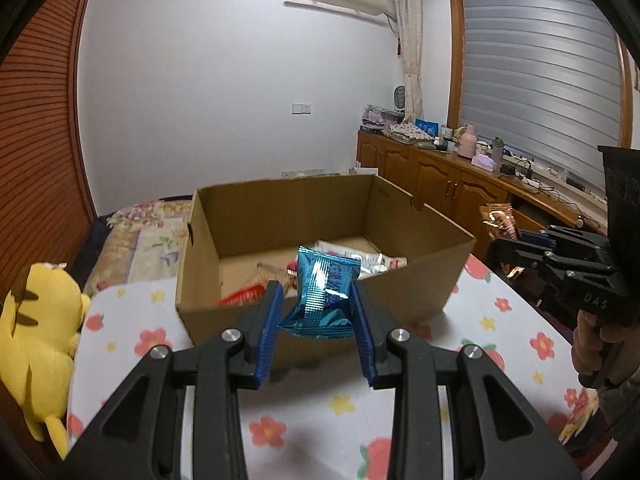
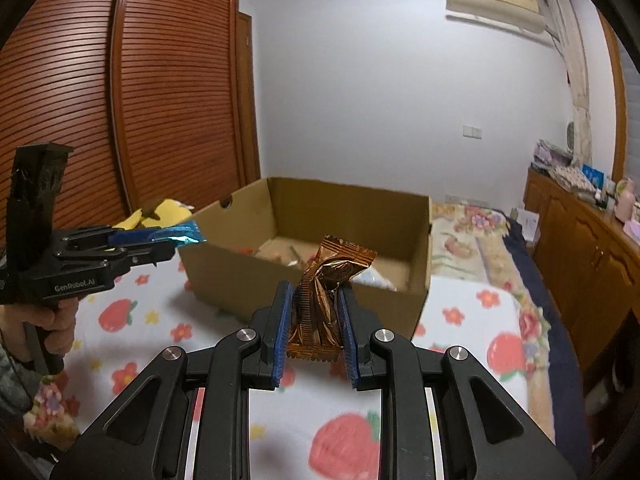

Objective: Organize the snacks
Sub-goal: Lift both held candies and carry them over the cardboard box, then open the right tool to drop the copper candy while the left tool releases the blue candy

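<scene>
Two snacks are up in the air. My left gripper (image 1: 316,312) squeezes a blue packet (image 1: 322,296); my right gripper (image 2: 314,320) squeezes a brown packet (image 2: 328,292). Both hang just before the cardboard box (image 1: 312,200) on the bed. I should carry each past the near wall before letting go. Only my left view shows the snacks already inside clearly.

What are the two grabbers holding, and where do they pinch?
Left gripper pinches a blue snack packet at its lower half; right gripper pinches a brown snack packet at its lower half.
</scene>
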`<move>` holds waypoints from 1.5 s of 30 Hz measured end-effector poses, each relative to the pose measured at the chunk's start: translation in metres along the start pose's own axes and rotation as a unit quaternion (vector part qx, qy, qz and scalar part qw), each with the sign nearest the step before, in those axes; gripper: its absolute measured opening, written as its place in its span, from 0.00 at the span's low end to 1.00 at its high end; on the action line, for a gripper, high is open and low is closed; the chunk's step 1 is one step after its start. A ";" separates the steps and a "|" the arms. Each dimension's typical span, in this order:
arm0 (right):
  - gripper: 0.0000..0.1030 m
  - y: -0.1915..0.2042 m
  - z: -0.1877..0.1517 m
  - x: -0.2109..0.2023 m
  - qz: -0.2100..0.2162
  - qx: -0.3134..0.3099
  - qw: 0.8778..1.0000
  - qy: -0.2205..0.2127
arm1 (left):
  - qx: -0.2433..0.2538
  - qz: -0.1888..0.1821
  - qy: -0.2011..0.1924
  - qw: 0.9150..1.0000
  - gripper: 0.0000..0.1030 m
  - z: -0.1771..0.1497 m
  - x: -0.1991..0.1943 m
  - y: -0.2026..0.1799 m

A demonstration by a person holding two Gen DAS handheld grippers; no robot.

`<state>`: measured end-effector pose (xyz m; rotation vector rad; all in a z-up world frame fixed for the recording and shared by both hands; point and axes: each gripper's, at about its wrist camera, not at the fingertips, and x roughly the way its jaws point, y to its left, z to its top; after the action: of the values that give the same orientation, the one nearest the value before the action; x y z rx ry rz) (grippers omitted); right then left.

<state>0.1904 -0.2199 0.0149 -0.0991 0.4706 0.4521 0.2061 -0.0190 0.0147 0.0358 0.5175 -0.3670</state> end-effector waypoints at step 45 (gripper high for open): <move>0.43 -0.022 0.035 0.113 0.013 0.023 0.998 0.064 | -0.024 0.038 0.050 0.998 0.59 0.029 0.073 0.028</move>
<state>0.3045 -0.1876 -0.0061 -0.0774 0.6084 0.4607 0.2890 -0.0210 0.0024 0.0270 0.6214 -0.2785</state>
